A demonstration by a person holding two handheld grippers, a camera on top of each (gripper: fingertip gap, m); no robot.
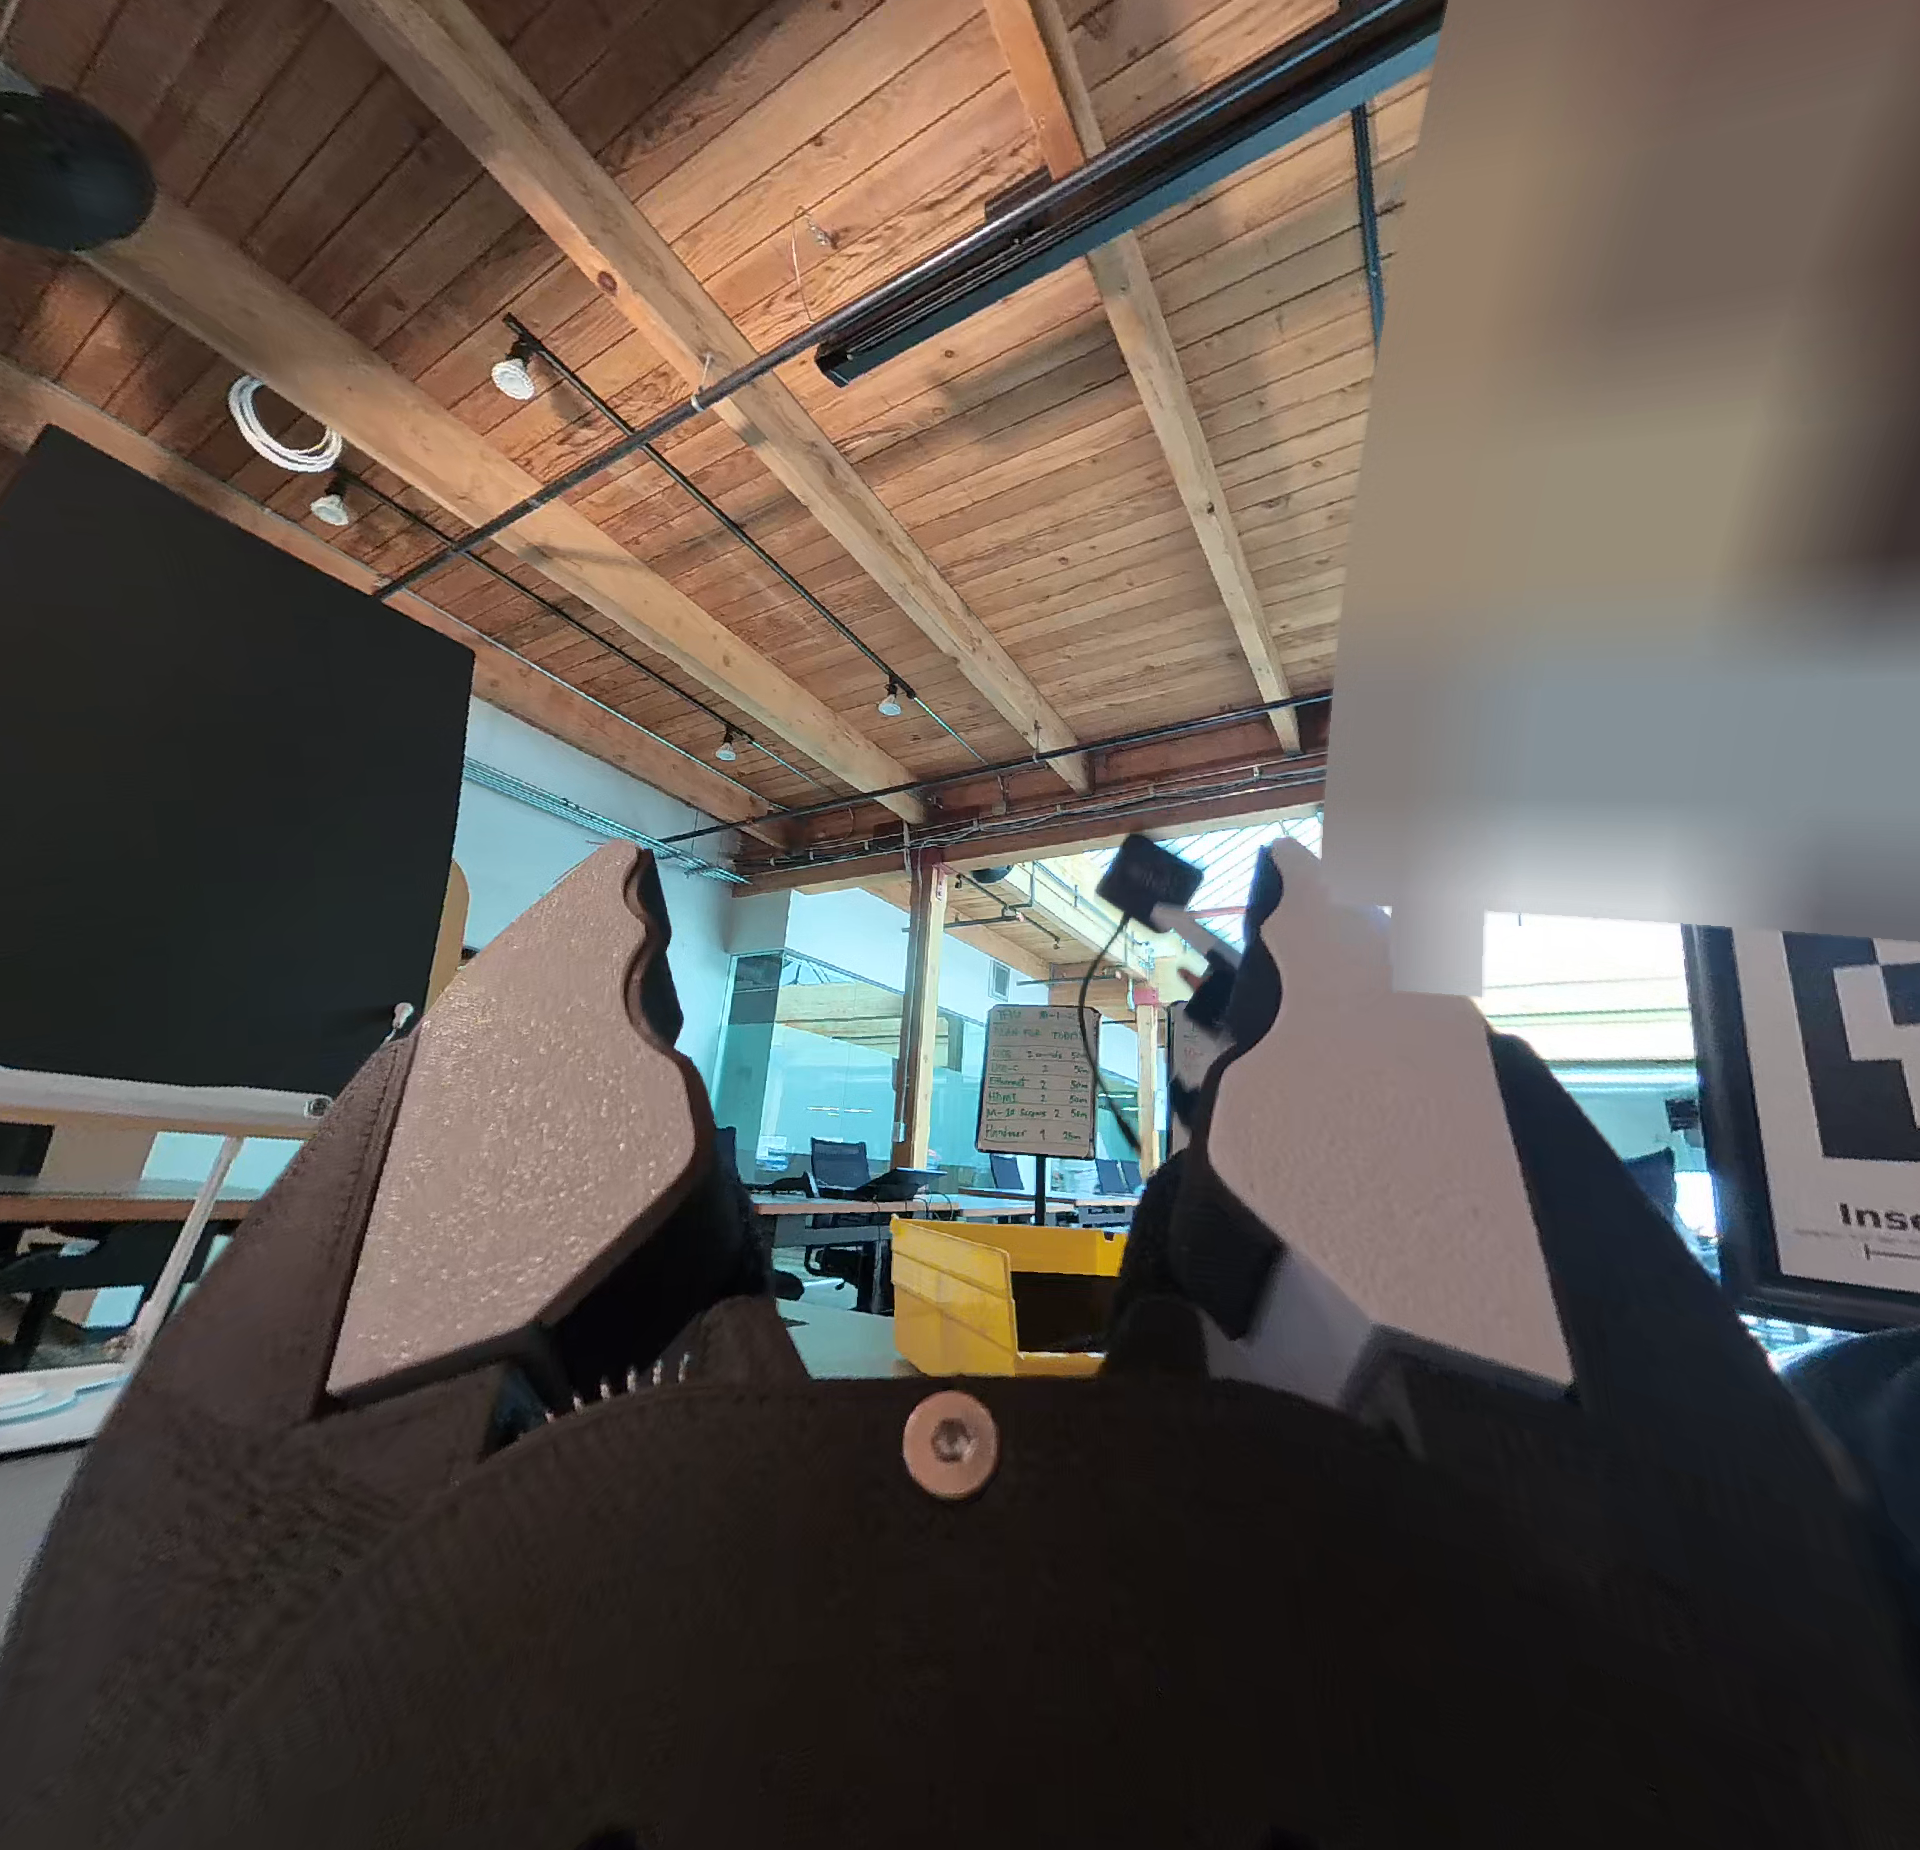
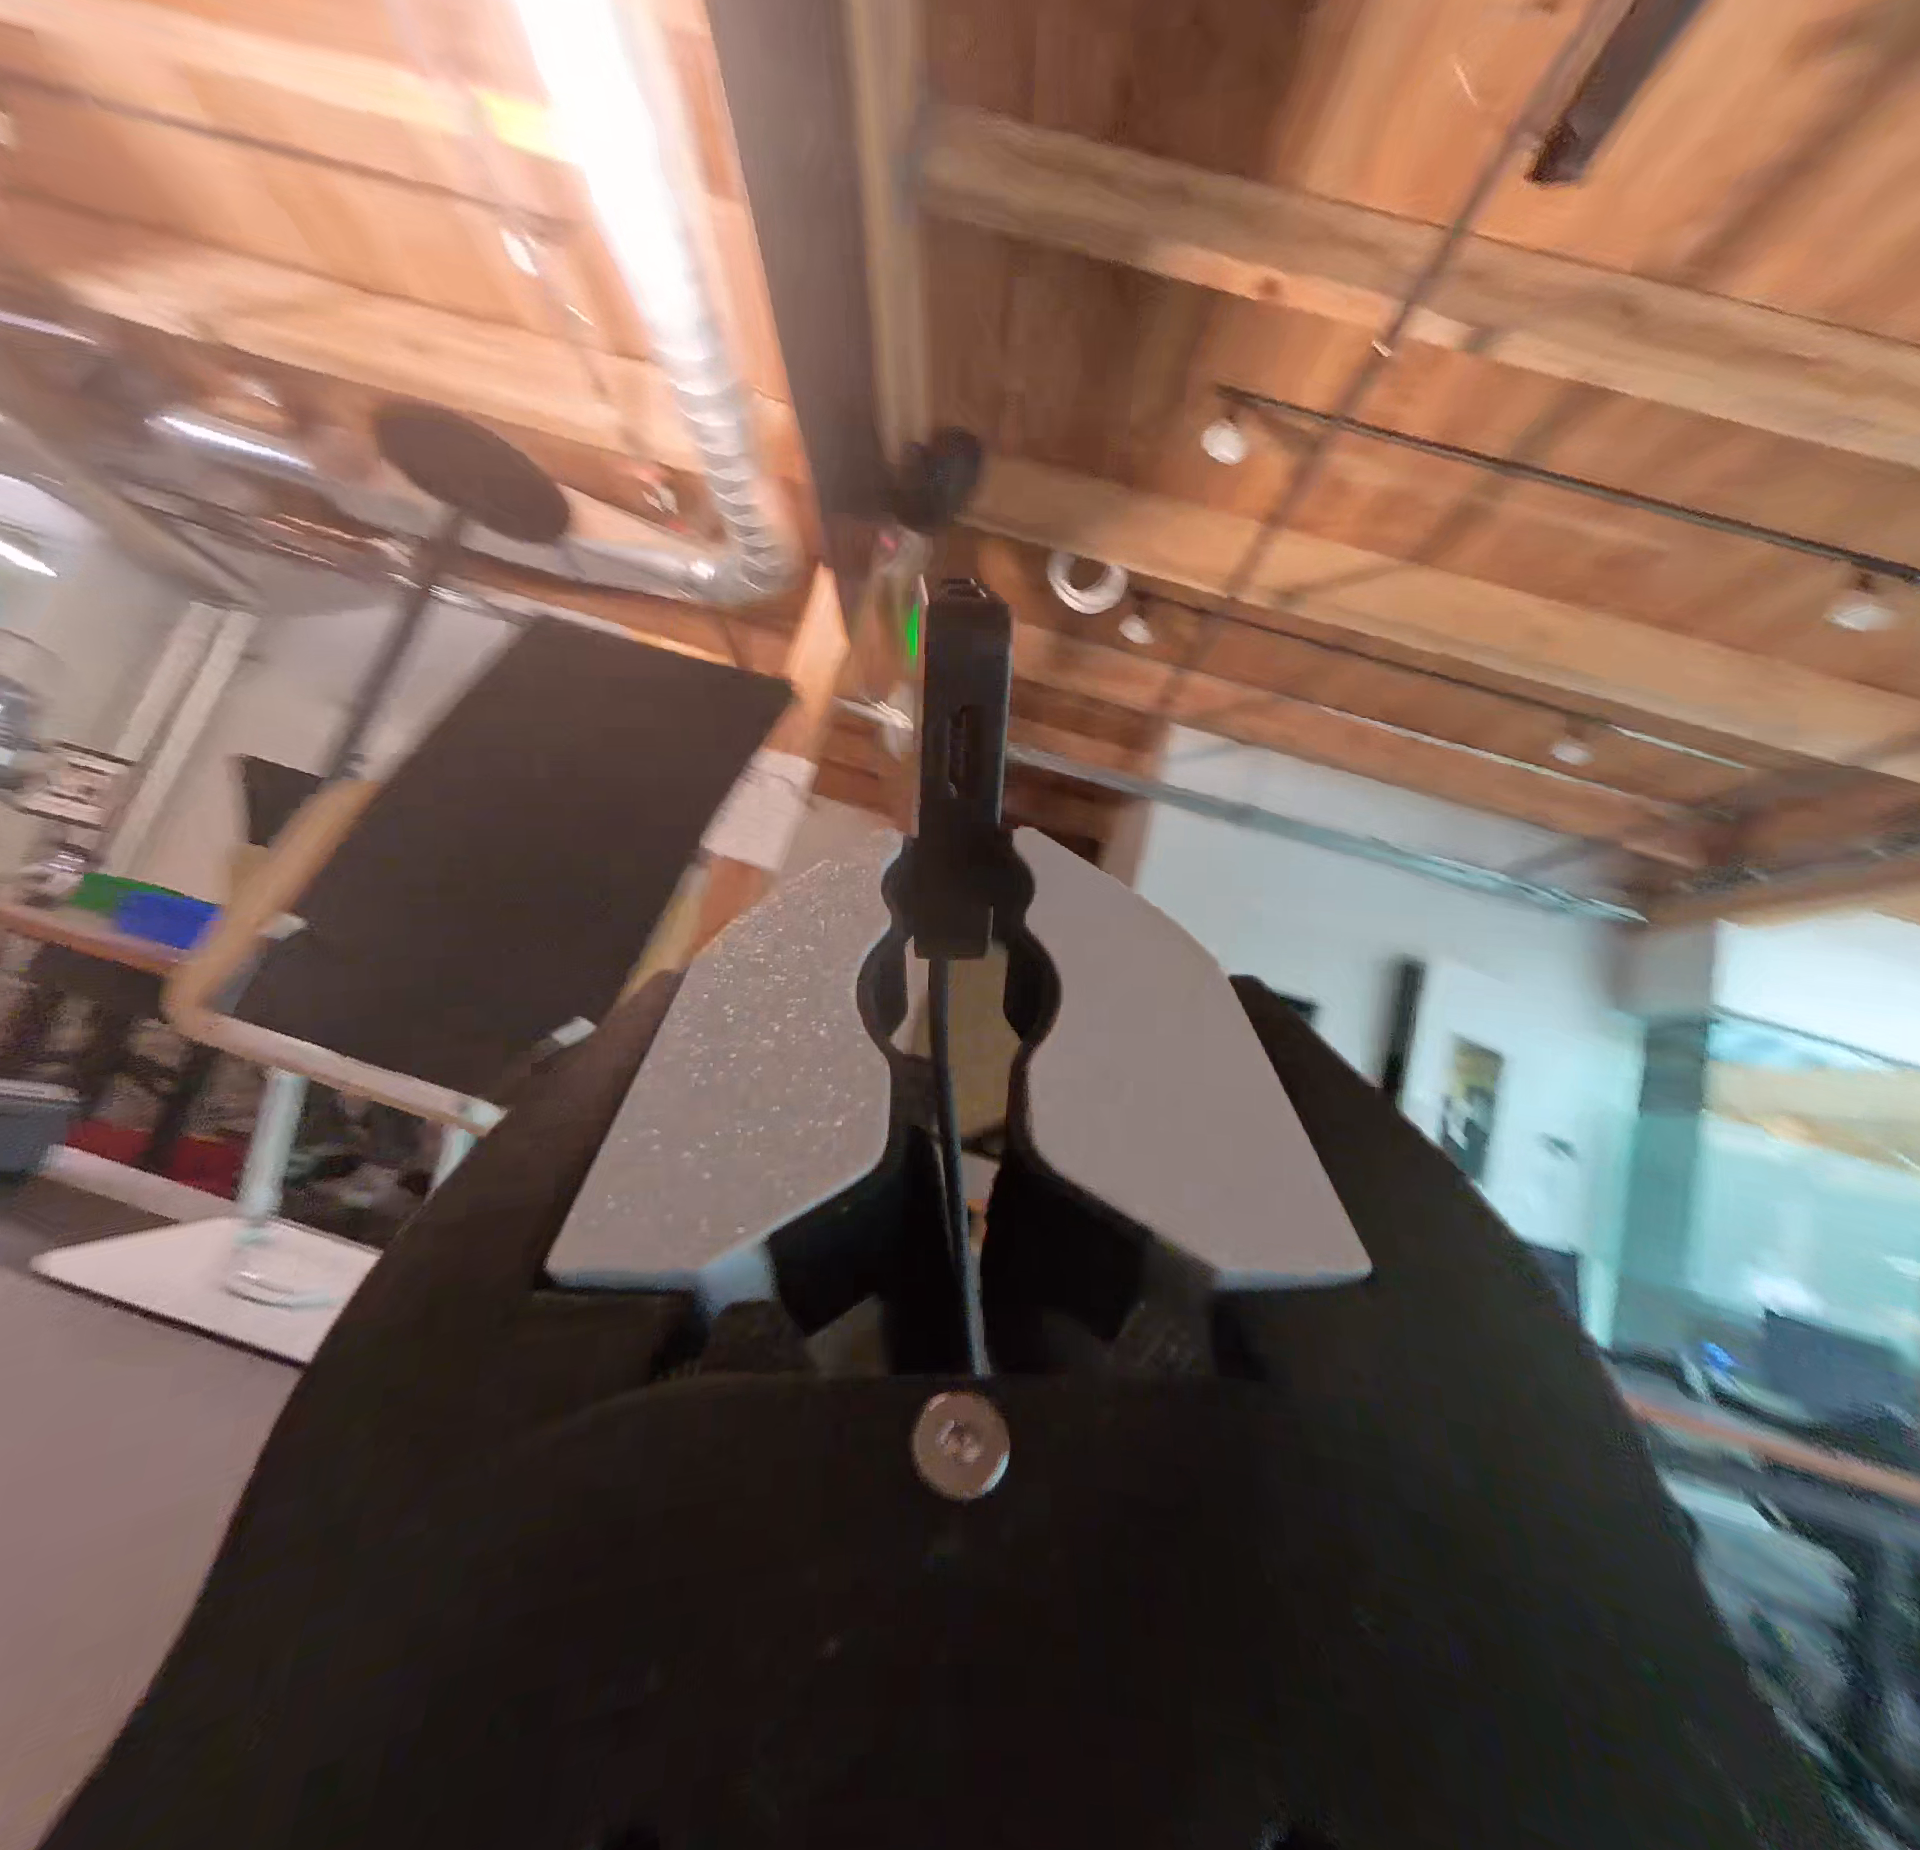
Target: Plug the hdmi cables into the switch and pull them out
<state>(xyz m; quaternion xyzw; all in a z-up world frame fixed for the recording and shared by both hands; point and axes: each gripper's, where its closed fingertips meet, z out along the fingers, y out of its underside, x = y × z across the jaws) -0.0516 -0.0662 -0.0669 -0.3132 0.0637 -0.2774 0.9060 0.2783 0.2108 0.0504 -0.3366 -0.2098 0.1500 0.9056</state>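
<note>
Right wrist view: the right gripper [image 2: 958,881] is tilted up toward a wooden ceiling [image 2: 1299,273], its fingers nearly closed and clamped on a slim black switch [image 2: 962,720]. The switch stands upright, its lower end pinched between the fingertips and most of its body projecting beyond them; an open port shows on the facing edge. A thin black cable [image 2: 956,1177] leaves the bottom of the switch and runs back between the fingers toward the gripper base. The surroundings are motion-blurred, so objects to the left and right are hard to identify.

Left wrist view: the left gripper [image 1: 961,927] is spread wide and holds nothing. Far beyond its right fingertip a small black device [image 1: 1148,881] with a dangling cord hangs in the air, partly cut off by that fingertip; what grips it cannot be told. A yellow bin [image 1: 956,1291] sits on the table [image 1: 847,1338] between the fingers, farther off. A blurred patch covers the upper right. Open air lies ahead of both grippers.
</note>
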